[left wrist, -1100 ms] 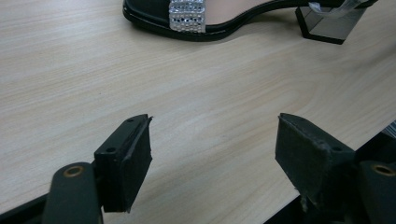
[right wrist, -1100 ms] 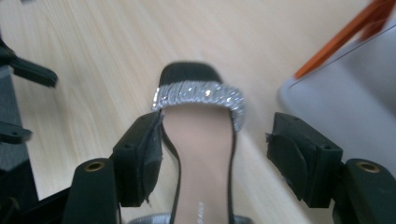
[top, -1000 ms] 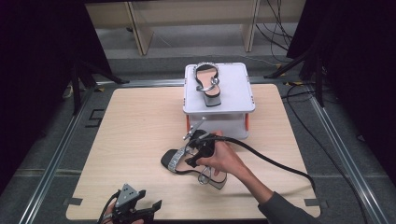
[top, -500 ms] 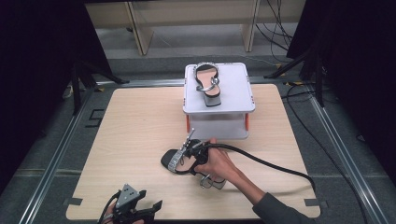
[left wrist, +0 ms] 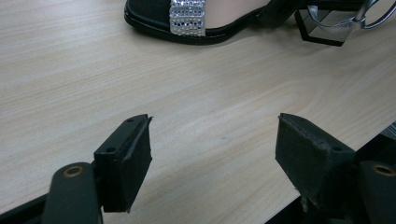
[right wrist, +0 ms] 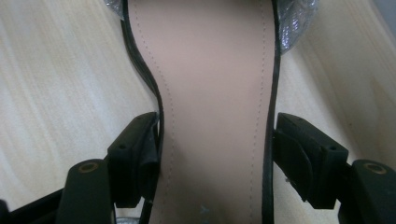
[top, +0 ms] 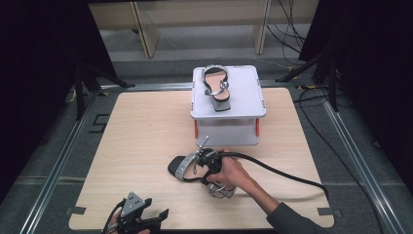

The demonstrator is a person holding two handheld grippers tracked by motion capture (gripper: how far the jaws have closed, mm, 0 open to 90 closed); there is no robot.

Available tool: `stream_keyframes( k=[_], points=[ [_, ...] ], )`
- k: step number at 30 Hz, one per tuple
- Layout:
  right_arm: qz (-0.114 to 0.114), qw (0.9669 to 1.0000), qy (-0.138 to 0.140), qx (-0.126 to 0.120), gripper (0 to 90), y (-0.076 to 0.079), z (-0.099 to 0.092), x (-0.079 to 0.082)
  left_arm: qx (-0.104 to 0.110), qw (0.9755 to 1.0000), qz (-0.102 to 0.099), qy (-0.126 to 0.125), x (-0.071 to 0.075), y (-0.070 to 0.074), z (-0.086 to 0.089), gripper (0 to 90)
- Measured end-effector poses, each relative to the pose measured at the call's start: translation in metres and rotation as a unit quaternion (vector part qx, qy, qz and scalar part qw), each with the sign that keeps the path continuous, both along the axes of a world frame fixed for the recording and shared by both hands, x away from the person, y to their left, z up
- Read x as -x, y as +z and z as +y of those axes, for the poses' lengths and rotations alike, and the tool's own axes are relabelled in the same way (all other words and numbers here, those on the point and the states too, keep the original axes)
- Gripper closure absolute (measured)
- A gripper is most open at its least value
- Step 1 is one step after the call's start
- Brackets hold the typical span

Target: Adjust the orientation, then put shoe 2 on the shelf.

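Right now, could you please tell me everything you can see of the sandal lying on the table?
The sandal lies flat on the wooden table, in front of the white stand, toe pointing left. It has a black-edged sole, a beige stitched insole, a rhinestone toe strap and a silver block heel. The right gripper straddles its narrow waist, the left pad touching its edge.

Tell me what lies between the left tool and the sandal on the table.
Only bare wooden table: the left tool stands open and empty, with the sandal beyond it, as the left gripper view shows.
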State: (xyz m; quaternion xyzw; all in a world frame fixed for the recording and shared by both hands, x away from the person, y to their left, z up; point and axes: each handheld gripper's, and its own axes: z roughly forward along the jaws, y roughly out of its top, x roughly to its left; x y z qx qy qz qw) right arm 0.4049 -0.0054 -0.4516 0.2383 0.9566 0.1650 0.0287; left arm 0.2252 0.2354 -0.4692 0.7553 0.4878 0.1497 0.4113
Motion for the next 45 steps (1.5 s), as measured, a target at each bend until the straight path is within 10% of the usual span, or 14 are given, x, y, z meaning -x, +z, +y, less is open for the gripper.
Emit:
stream_keyframes(
  k=[33, 45],
  points=[
    [-0.009, 0.9993, 0.032, 0.015, 41.8, -0.004, 0.002, 0.003, 0.0, 0.9999, -0.012, 0.003, 0.006, 0.002, 0.005, 26.5],
    [-0.043, 0.9962, 0.03, -0.07, 42.1, 0.078, -0.002, -0.002, -0.005, 1.0, -0.006, 0.004, 0.006, 0.002, 0.006, 26.5]
  ],
)
